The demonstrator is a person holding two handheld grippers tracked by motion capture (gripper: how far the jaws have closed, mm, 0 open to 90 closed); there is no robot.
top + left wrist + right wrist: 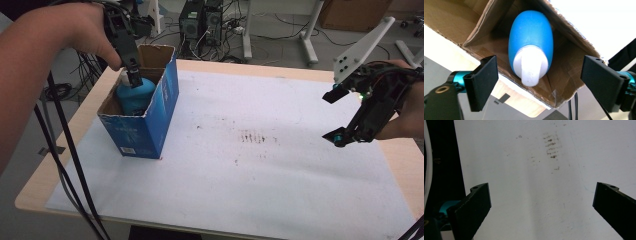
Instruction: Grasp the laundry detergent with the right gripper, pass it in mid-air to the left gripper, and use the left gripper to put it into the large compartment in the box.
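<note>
An open cardboard box with blue printed sides stands at the left of the table. Inside it stands a blue bottle with a white cap. My left gripper points down into the box mouth, just over the cap. In the left gripper view the bottle sits deep in the box, and my left gripper is open, its pads apart from the bottle. At the right, my right gripper hovers open over the white sheet, with nothing between its jaws.
The white sheet covers most of the wooden table and bears dark smudges near its middle. Black cables hang off the left edge. Computer towers and desk legs stand on the floor behind.
</note>
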